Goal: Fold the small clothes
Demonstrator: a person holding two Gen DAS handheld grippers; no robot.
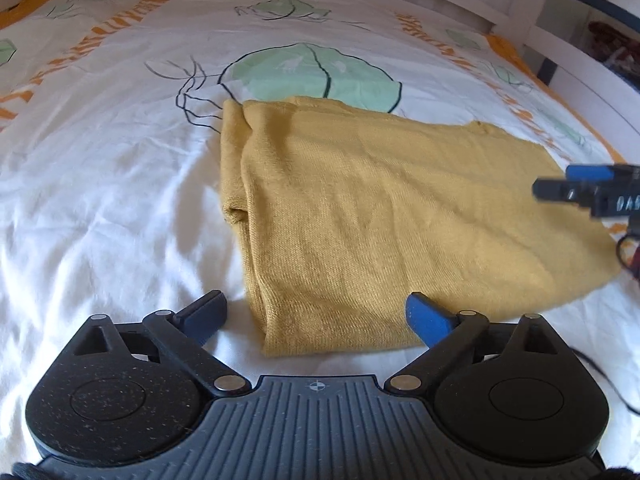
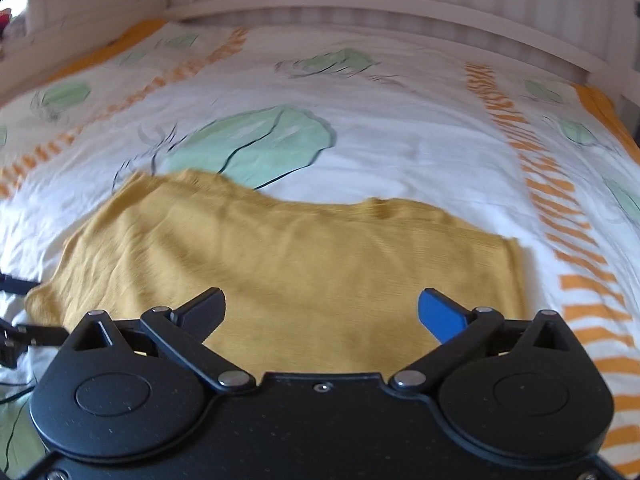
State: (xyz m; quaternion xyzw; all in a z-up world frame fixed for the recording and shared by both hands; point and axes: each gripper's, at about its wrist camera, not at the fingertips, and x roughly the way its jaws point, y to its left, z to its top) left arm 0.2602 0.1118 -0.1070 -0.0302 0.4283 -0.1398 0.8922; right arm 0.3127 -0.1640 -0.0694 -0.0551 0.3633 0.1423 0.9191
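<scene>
A mustard-yellow knit garment lies folded flat on the bed. In the left wrist view my left gripper stands open over its near left corner, with the folded edge between the spread fingers and neither pad pressing on it. The right gripper's fingertips show at that view's right edge, above the cloth. In the right wrist view the same garment fills the middle, and my right gripper hangs open just above its near edge, holding nothing.
The bed cover is white with green leaf prints and orange lettering. A white slatted bed frame runs along the far side. A black cable trails at the right, and part of the left gripper shows at the right wrist view's left edge.
</scene>
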